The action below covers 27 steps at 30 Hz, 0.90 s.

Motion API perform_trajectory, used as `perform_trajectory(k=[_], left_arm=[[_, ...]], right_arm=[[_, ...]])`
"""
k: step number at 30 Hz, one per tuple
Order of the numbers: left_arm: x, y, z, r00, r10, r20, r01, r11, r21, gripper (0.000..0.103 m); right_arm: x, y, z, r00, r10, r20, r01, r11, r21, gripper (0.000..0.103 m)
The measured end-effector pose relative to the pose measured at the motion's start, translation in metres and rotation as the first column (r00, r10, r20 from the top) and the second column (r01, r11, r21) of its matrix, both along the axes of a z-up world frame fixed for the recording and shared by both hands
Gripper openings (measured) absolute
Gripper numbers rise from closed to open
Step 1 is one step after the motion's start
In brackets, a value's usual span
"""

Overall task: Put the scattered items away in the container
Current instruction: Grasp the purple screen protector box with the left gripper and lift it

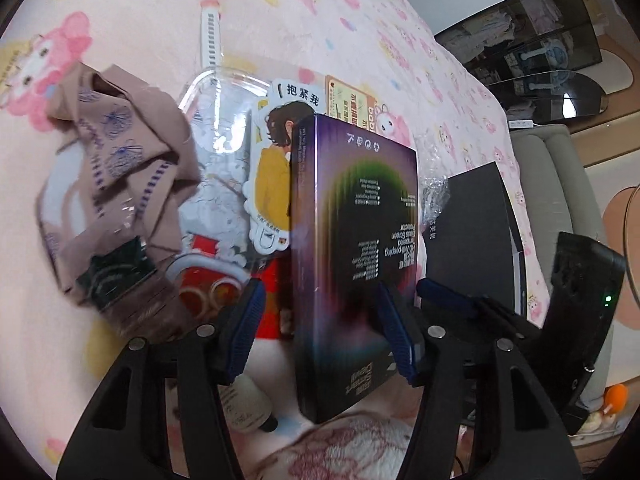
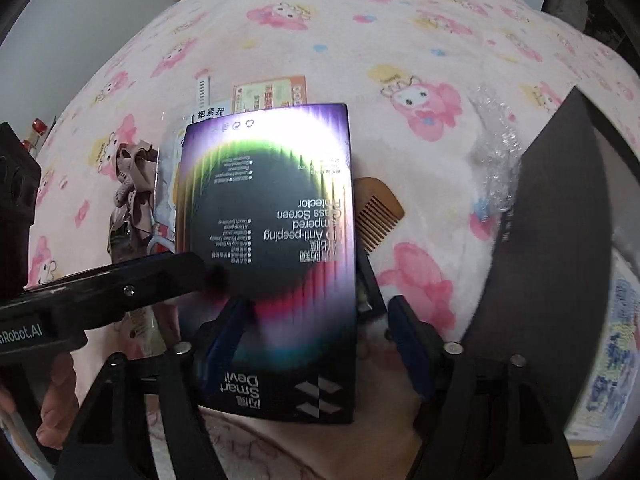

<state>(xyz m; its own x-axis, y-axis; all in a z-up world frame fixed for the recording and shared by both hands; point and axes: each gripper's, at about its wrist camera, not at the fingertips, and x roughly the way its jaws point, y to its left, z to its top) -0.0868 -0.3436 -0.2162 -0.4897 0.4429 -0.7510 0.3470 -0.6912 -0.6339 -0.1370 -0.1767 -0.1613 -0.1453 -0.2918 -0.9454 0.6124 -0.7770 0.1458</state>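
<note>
Right gripper (image 2: 318, 340) jaws wide apart, box (image 2: 272, 248) between them, outer pad clear of the box edge. Left gripper (image 1: 320, 330) jaws part closed around the same box (image 1: 356, 240): one pad flat on the printed face, the other near the spine with a sliver of background between; firm clamp not certain. Underneath all, fluffy pink blanket (image 2: 360, 28) printed with cartoon rabbits. Matte black flat case (image 2: 560, 240) at the right. Glossy purple-black cardboard box tilted up in front of the clear plastic container (image 1: 224, 92), lettering upside down: "Smart Devil", "Anti-peeping Tempered Glass Screen Protector". Brown printed cloth (image 1: 120, 168) draped over the container's left rim. Die-cut card (image 1: 272, 176) inside, figure in yellow, headed "抱紧我". Crinkled bubble wrap (image 2: 496, 148) beside the case. Wooden comb (image 2: 380, 216) seen only from the right wrist; small bottle (image 1: 248, 404) only from the left. "nRobot.AI" legible on the left gripper, right view only.
</note>
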Motion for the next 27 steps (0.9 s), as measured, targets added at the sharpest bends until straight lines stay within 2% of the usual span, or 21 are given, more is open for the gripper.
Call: perform_trajectory(k=[2,4,5,6,7,8,9,13,15,21,27], left_arm=[[-0.004,0.001,-0.005,1.000,-0.008,0.002,0.008,1.000,0.018,0.059],[-0.006,0.006,-0.006,1.000,-0.018,0.008,0.018,1.000,-0.008,0.059],[-0.007,0.009,-0.005,1.000,-0.023,0.010,0.024,0.999,-0.024,0.057],[-0.008,0.010,-0.004,0.999,-0.034,0.006,0.035,0.999,-0.019,0.050],[-0.007,0.012,-0.003,0.999,-0.031,0.008,0.031,0.999,-0.019,0.050],[-0.006,0.013,0.000,1.000,-0.022,0.015,0.023,0.999,-0.043,0.050],[-0.003,0.014,0.004,1.000,-0.014,0.011,0.015,0.998,-0.069,0.052],[0.015,0.014,0.028,0.999,0.007,-0.047,-0.009,0.999,-0.047,0.051],[0.022,0.021,0.047,0.997,-0.004,-0.083,-0.001,0.998,-0.057,0.051],[0.030,0.062,0.108,0.984,-0.065,-0.166,0.036,0.985,-0.169,0.051],[0.028,0.113,0.133,0.971,-0.142,-0.192,0.106,0.977,-0.186,0.050]], right_arm=[[-0.006,0.001,-0.006,0.999,-0.010,0.052,0.013,0.999,-0.042,0.082],[-0.010,0.003,-0.013,0.992,-0.008,0.122,0.019,0.996,-0.090,0.083],[-0.010,0.004,-0.014,0.990,-0.003,0.139,0.019,0.994,-0.110,0.082],[-0.009,0.005,-0.014,0.989,0.006,0.148,0.013,0.991,-0.131,0.079],[-0.007,0.006,-0.011,0.991,0.012,0.136,0.007,0.990,-0.138,0.071],[-0.004,0.007,-0.007,0.993,0.017,0.115,-0.001,0.991,-0.135,0.068],[0.000,0.008,-0.001,0.995,0.023,0.098,-0.009,0.990,-0.139,0.060],[0.012,0.024,0.028,0.997,0.014,0.079,0.003,0.977,-0.212,0.051],[0.019,0.034,0.047,0.999,0.004,0.049,0.008,0.969,-0.247,0.050],[0.040,0.065,0.097,0.999,-0.039,-0.034,0.026,0.951,-0.309,0.050],[0.049,0.121,0.122,0.992,-0.116,-0.049,0.091,0.930,-0.356,0.050]])
